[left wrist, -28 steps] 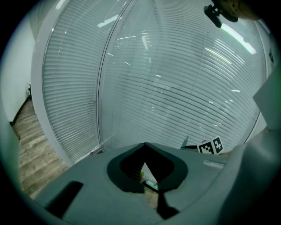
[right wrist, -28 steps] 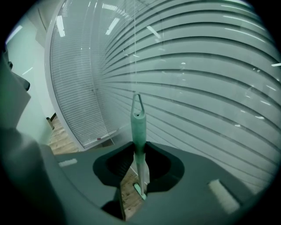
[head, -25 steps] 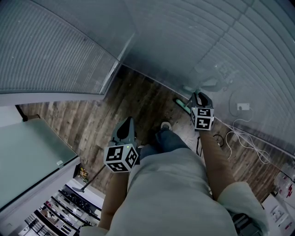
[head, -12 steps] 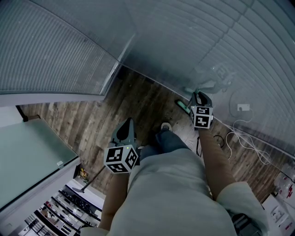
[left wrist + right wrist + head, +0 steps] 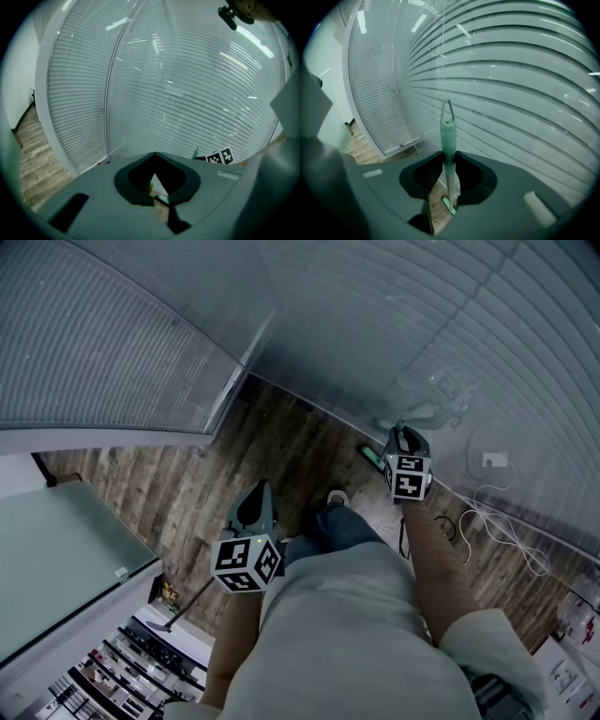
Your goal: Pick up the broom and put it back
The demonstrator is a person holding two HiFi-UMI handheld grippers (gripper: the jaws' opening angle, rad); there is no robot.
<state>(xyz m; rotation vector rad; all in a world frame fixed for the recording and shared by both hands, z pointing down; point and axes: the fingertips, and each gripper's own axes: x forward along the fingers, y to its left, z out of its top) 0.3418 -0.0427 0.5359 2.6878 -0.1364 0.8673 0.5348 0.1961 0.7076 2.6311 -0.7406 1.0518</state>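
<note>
The broom has a pale green handle (image 5: 448,140) with a hanging loop at its top, and it stands upright close to the blind-covered glass wall. My right gripper (image 5: 449,157) is shut on this handle, and the green broom head (image 5: 448,205) rests on the wooden floor below. In the head view the right gripper (image 5: 403,435) is held out near the wall, with the broom head (image 5: 370,455) beside it. My left gripper (image 5: 260,489) is held apart at the left, shut, with nothing between its jaws. The left gripper (image 5: 153,153) view shows its jaw tips meeting.
Glass walls with blinds (image 5: 141,343) meet in a corner ahead. White cables (image 5: 500,521) and a dark cable (image 5: 448,522) lie on the wooden floor (image 5: 187,474) at the right, below a wall socket (image 5: 495,457). The person's shoe (image 5: 337,495) stands between the grippers. A pale panel (image 5: 56,559) is at the left.
</note>
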